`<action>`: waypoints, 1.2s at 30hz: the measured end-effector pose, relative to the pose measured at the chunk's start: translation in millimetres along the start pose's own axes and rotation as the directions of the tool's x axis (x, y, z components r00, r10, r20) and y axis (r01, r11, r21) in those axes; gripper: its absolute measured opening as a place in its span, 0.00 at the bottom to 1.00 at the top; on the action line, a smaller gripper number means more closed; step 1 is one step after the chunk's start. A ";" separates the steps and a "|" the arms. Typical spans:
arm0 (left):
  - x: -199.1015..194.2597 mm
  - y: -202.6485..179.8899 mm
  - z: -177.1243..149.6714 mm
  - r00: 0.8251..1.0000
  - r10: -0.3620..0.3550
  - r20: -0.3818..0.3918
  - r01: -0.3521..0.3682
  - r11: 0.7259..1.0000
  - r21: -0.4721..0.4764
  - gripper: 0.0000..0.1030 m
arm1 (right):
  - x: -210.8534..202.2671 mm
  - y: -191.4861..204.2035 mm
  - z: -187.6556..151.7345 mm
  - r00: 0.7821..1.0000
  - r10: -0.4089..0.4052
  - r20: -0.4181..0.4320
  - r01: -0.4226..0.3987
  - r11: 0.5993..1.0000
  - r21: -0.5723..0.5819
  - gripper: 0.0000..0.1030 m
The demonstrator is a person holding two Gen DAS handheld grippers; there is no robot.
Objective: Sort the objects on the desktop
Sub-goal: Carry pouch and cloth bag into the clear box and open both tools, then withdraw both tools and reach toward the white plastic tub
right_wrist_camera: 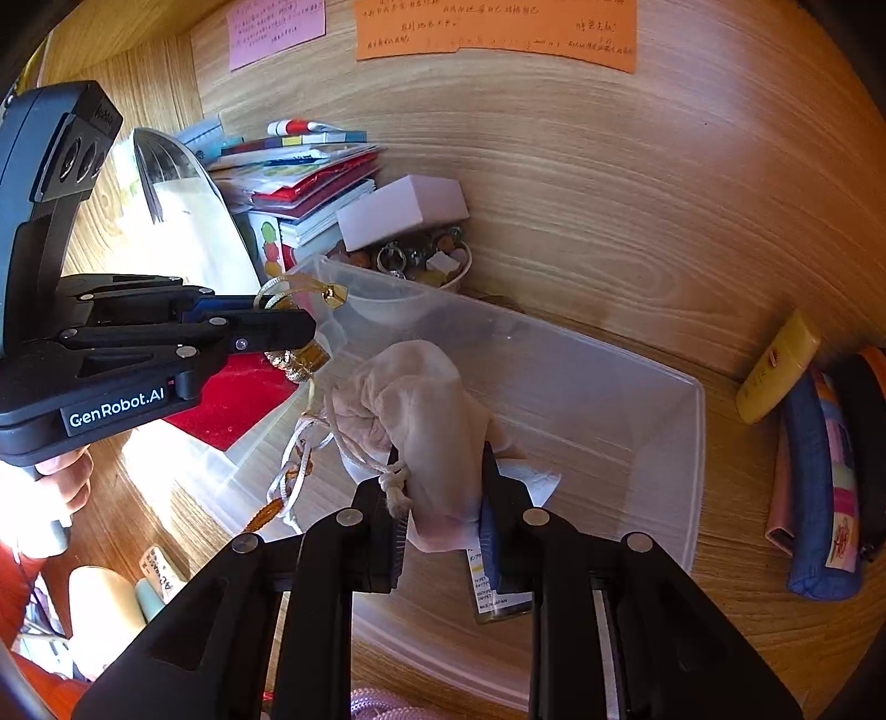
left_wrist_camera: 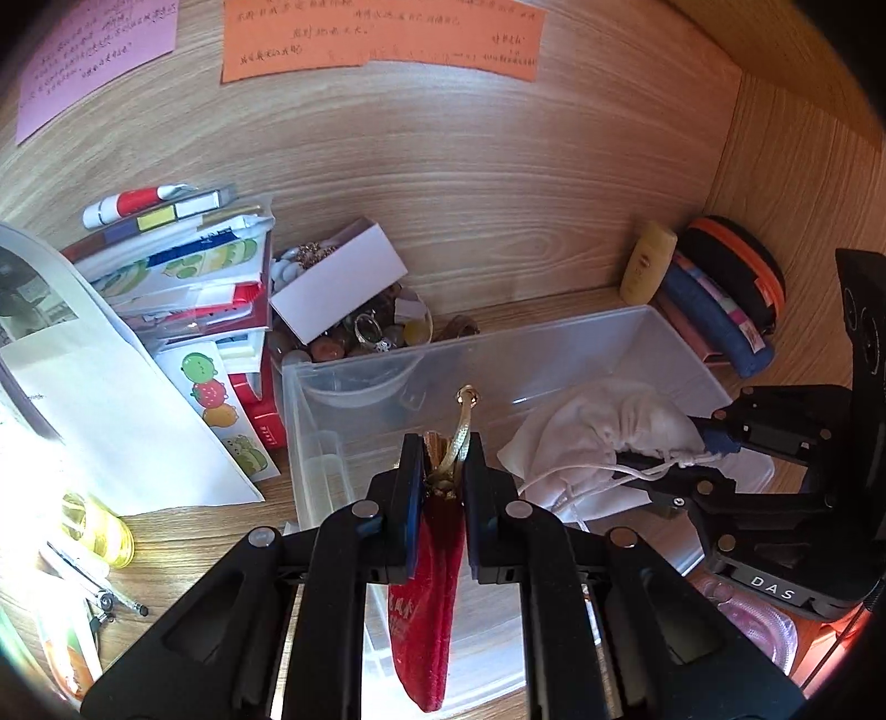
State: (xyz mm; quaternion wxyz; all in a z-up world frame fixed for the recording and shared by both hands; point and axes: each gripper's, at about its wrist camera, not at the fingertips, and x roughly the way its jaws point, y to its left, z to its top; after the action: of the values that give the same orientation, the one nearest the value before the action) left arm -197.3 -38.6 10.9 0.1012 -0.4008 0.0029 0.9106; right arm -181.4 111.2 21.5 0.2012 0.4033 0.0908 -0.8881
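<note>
The left gripper [right_wrist_camera: 285, 327] carries a white "GenRobot.AI" label on its black body. The right gripper [left_wrist_camera: 673, 457] shows "DAS" on its body. The orange note [left_wrist_camera: 382, 36] above them has handwriting I cannot read.

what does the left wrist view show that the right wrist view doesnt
Only the left wrist view shows the yellow tape roll and the compass-like metal tool at lower left, plus the red pouch hanging full length in the left gripper.

Only the right wrist view shows the person's hand on the left gripper's handle and the labelled bottle under the white pouch.

Both show the clear plastic bin, the white pouch held by the right gripper, the orange note and the yellow tube.
</note>
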 end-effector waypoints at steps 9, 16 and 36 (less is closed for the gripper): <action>12.4 -2.2 -5.9 0.999 -0.018 -0.046 0.019 1.000 0.012 0.12 | 9.3 11.6 0.7 0.998 -0.045 -0.042 0.043 0.998 -0.042 0.22; 10.3 -7.7 -8.3 0.998 0.003 -0.062 -0.002 1.000 0.019 0.45 | 10.2 11.5 -1.3 0.996 -0.064 -0.067 0.062 0.997 -0.040 0.34; -60.9 -31.2 -24.9 0.995 0.090 0.050 -0.092 0.995 0.049 0.68 | -46.9 22.9 -26.3 0.983 -0.176 0.056 0.178 0.983 -0.035 0.68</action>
State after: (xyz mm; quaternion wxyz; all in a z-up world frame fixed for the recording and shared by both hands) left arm -133.3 -21.3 40.8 0.0700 -0.3756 0.0422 0.9232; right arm -125.8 112.4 39.5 0.1319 0.3659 0.1385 -0.9108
